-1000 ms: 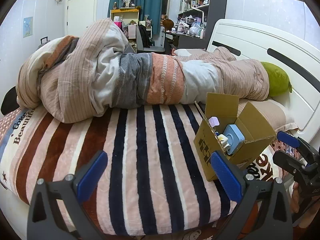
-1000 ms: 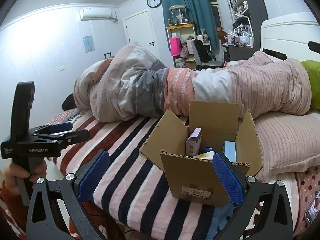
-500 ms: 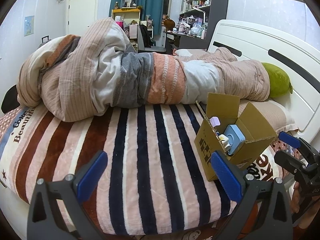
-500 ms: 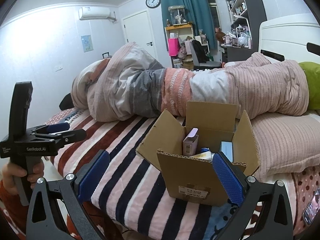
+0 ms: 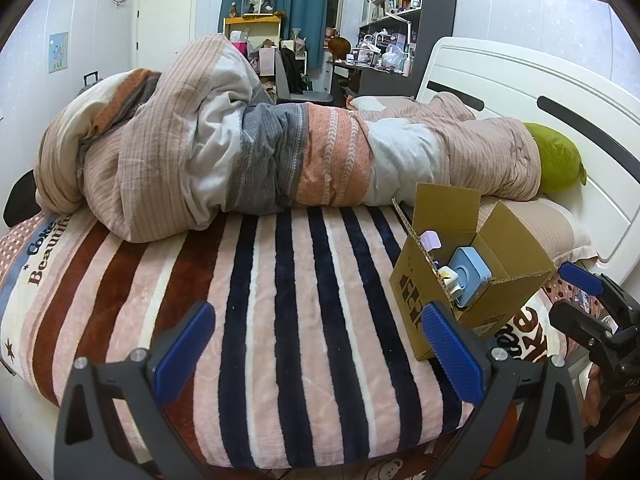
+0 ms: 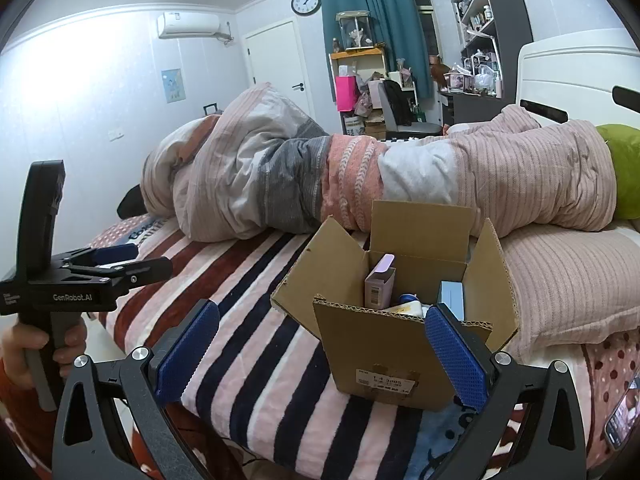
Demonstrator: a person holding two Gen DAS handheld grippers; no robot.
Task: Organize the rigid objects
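An open cardboard box [image 5: 468, 280] [image 6: 400, 344] stands on the striped bed near its front right corner. Inside it I see a small lilac carton [image 6: 379, 283] [image 5: 430, 239], a light blue square device [image 5: 466, 276] [image 6: 454, 298] and a white item [image 6: 406, 307]. My left gripper [image 5: 316, 352] is open and empty, held over the bed's front edge, left of the box. My right gripper [image 6: 320, 354] is open too, with nothing between its pads, just in front of the box. Each gripper shows in the other's view: the right one [image 5: 588, 304], the left one [image 6: 116, 264].
A rolled striped duvet [image 5: 260, 160] lies across the back of the bed, with a green cushion [image 5: 558, 158] by the white headboard [image 5: 520, 92]. A pink pillow [image 6: 568, 280] sits right of the box. A hand [image 6: 24, 344] holds the left gripper's handle. A phone [image 6: 622, 416] lies at the bed's right.
Both grippers drifted slightly; the box sits a little lower and nearer in both views. Jaws stayed open and nothing was picked up.
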